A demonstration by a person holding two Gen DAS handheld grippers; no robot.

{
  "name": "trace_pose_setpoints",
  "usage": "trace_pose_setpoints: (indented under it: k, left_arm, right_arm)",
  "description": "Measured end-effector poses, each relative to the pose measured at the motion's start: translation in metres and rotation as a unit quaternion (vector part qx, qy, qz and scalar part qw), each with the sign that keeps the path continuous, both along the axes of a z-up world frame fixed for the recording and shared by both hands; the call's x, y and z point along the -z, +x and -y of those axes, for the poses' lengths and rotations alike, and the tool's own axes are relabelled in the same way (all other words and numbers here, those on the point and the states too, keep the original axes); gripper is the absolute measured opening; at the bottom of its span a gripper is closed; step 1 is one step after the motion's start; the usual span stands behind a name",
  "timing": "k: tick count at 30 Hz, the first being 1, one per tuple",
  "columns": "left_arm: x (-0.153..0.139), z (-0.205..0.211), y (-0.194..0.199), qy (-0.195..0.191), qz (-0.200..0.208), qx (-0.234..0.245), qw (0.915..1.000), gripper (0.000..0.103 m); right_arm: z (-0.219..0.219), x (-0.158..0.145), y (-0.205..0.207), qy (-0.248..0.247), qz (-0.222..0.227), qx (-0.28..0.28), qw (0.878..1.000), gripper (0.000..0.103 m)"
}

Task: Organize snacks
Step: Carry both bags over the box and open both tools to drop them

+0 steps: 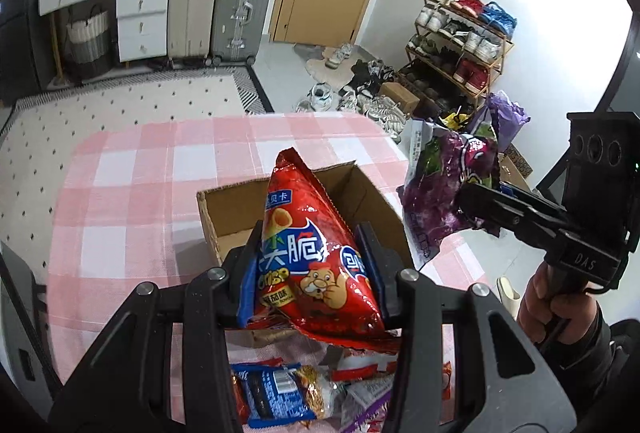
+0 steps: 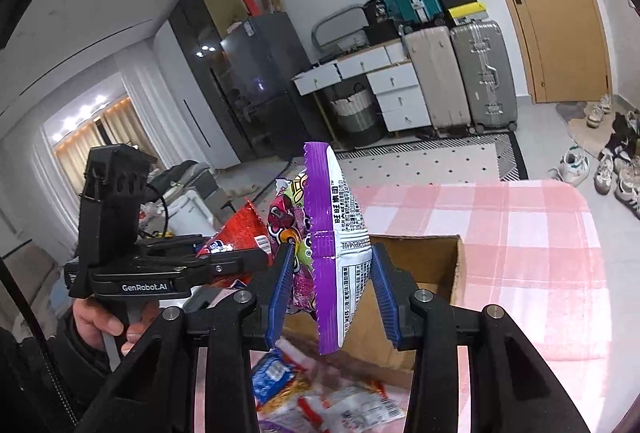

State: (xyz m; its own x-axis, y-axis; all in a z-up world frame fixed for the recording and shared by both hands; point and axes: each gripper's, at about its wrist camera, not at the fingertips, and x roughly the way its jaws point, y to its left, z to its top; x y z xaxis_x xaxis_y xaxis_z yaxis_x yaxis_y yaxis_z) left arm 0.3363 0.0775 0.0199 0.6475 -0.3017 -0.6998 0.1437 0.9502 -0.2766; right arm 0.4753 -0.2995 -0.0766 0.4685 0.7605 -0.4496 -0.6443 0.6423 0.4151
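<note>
In the left wrist view, the left gripper (image 1: 316, 265) holds a red snack bag (image 1: 316, 253) between its jaws, above the open cardboard box (image 1: 224, 209) on the pink checked desk (image 1: 132, 193). In the right wrist view, the right gripper (image 2: 332, 293) has its jaws closed on a purple snack bag (image 2: 340, 253) over the same box, with loose snack packets (image 2: 320, 401) lying on the desk below.

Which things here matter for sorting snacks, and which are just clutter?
Job: red chip bag in left claw; purple snack bag in right claw; cardboard box; loose snack packets.

Clutter: suitcases; shoe rack; white drawers.
</note>
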Motion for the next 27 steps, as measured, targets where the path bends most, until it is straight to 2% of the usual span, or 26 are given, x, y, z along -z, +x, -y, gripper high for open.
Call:
trace_pose_setpoints:
  k: [4, 12, 20, 21, 22, 23, 24, 25, 27]
  left_arm:
    - [0.028, 0.003, 0.019, -0.007, -0.027, 0.001, 0.9996, 0.04]
    - [0.071, 0.004, 0.044, -0.008, -0.051, 0.003, 0.9987, 0.04]
    - [0.089, 0.005, 0.06, -0.015, -0.056, 0.004, 0.9983, 0.041]
    - [0.089, 0.004, 0.062, -0.012, -0.056, 0.002, 0.9983, 0.043]
    - [0.091, 0.004, 0.064, -0.009, -0.061, 0.0, 0.9981, 0.05]
    - [0.091, 0.004, 0.066, -0.009, -0.064, -0.001, 0.9979, 0.063]
    - [0.092, 0.003, 0.066, -0.009, -0.066, -0.003, 0.9977, 0.067]
    - [0.092, 0.002, 0.066, -0.008, -0.067, -0.006, 0.9977, 0.073]
    - [0.09, 0.0, 0.062, -0.006, -0.06, -0.007, 0.9982, 0.073]
  right_arm:
    - [-0.005, 0.022, 0.019, -0.011, -0.018, 0.005, 1.0, 0.039]
    - [-0.015, 0.062, 0.037, -0.046, -0.035, 0.013, 0.998, 0.039]
    - [-0.026, 0.082, 0.045, -0.076, -0.028, 0.017, 0.997, 0.039]
    - [-0.027, 0.084, 0.046, -0.079, -0.027, 0.019, 0.996, 0.044]
    - [-0.028, 0.084, 0.047, -0.079, -0.026, 0.018, 0.996, 0.049]
    - [-0.028, 0.085, 0.047, -0.081, -0.023, 0.019, 0.996, 0.06]
    - [-0.028, 0.084, 0.047, -0.083, -0.018, 0.024, 0.996, 0.07]
    - [-0.027, 0.084, 0.047, -0.084, -0.014, 0.028, 0.996, 0.073]
    - [-0.023, 0.081, 0.046, -0.079, -0.008, 0.034, 0.996, 0.073]
